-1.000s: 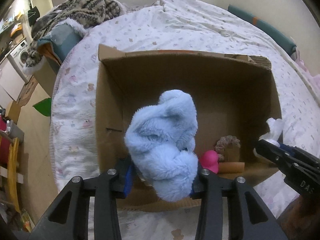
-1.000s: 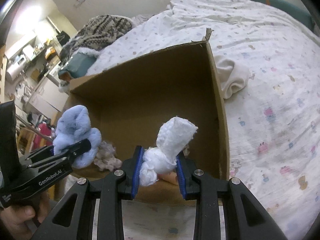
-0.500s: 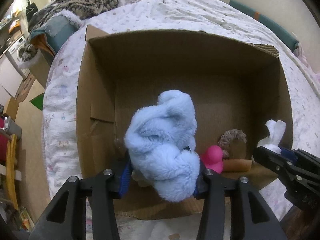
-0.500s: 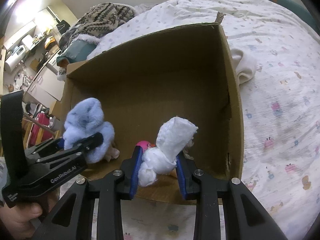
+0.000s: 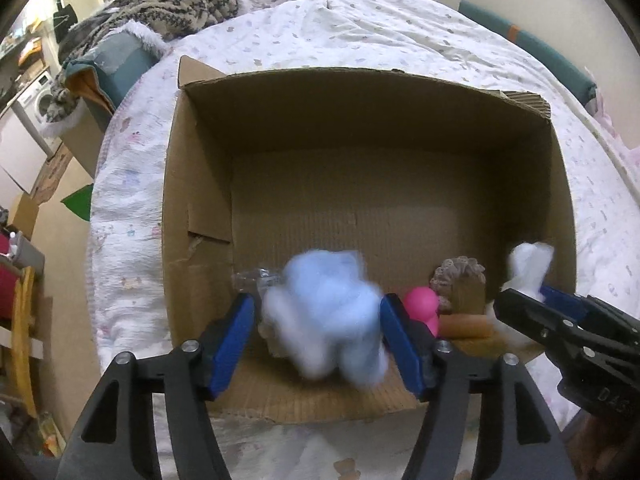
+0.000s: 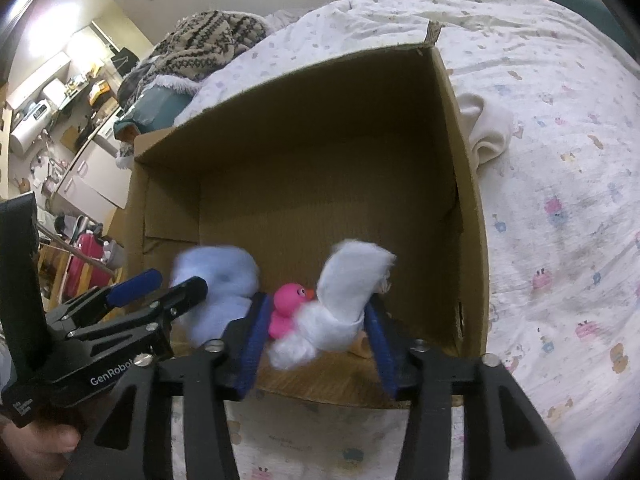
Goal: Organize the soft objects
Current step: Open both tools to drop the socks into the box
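An open cardboard box [image 5: 360, 120] [image 6: 320, 140] sits on the bed. My left gripper [image 5: 318, 344] [image 6: 176, 284] hangs over its near left part. Its jaws are opening, and a fluffy light-blue soft toy [image 5: 328, 312] [image 6: 216, 284], blurred, drops free between the blue pads. Over the near right part my right gripper [image 6: 318, 340] [image 5: 524, 300] is opening too. A white cloth roll [image 6: 344, 304] [image 5: 528, 260] stands loose between its pads, slipping down. Inside lie a pink rubber duck [image 5: 420, 308] [image 6: 288, 304], a brown knitted piece [image 5: 456, 272] and a tan cylinder [image 5: 466, 326].
The bed has a white patterned quilt [image 6: 560, 200]. A cream folded cloth [image 6: 488, 128] lies just outside the box's right wall. A knitted blanket heap [image 5: 168, 8] sits at the far left. Left of the bed the floor holds furniture and clutter [image 5: 24, 280].
Both grippers have opened their jaws. The blue toy has sunk from between the left pads into the box, and the white roll has loosened and slid lower between the right pads.
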A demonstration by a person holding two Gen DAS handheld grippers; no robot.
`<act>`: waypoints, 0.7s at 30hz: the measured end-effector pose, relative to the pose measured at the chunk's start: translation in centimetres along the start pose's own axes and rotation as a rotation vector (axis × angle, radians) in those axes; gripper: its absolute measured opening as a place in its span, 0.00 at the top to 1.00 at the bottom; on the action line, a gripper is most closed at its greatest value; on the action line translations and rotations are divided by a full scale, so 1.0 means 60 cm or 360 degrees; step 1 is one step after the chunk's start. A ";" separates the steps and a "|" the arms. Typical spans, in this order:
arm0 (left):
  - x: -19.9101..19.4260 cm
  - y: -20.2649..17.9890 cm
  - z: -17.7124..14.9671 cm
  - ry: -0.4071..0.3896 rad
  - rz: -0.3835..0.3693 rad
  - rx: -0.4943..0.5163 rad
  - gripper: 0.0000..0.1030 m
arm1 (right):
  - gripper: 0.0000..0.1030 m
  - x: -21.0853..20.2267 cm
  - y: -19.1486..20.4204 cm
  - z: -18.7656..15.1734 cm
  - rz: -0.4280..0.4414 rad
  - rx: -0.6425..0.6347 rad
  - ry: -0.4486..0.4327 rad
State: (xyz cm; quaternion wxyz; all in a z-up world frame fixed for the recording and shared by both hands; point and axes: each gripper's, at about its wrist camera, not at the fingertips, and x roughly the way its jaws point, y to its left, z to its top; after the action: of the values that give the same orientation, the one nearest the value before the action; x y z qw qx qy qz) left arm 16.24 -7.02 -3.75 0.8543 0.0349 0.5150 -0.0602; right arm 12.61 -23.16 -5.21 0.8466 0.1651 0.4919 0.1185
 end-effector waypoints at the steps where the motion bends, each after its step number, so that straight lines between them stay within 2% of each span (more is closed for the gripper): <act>1: -0.001 0.001 0.000 0.0004 -0.0006 -0.0005 0.36 | 0.45 -0.002 0.000 0.001 0.0006 0.0005 -0.0008; 3: -0.008 0.004 0.000 -0.0004 0.0009 -0.0011 0.36 | 0.37 -0.006 -0.001 0.003 0.0021 0.0018 -0.0026; 6: -0.028 0.009 -0.002 -0.0058 0.0048 -0.0001 0.36 | 0.36 -0.024 -0.001 0.001 0.0020 0.0020 -0.0095; 10: -0.045 0.024 -0.002 -0.0080 0.0073 -0.0083 0.36 | 0.30 -0.053 0.000 0.001 -0.0042 0.0079 -0.0199; 14: -0.074 0.040 0.000 -0.0126 0.0063 -0.0119 0.36 | 0.01 -0.086 0.008 -0.002 -0.0050 0.0063 -0.0284; 16: -0.091 0.045 0.000 -0.0165 0.0060 -0.0108 0.32 | 0.01 -0.105 0.013 -0.004 -0.0064 0.0059 -0.0332; 18: -0.109 0.050 -0.003 -0.0199 0.0059 -0.0103 0.16 | 0.00 -0.123 0.016 -0.008 -0.0063 0.0068 -0.0364; 21: -0.137 0.058 -0.014 -0.0234 -0.0059 -0.0078 0.13 | 0.00 -0.148 0.020 -0.023 -0.0068 0.0078 -0.0405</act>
State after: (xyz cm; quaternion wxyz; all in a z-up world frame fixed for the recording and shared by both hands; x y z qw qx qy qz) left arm 12.21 -2.96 3.12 0.8893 0.0000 0.4527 -0.0657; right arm 7.00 -25.06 1.68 0.9002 0.1888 0.3867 0.0664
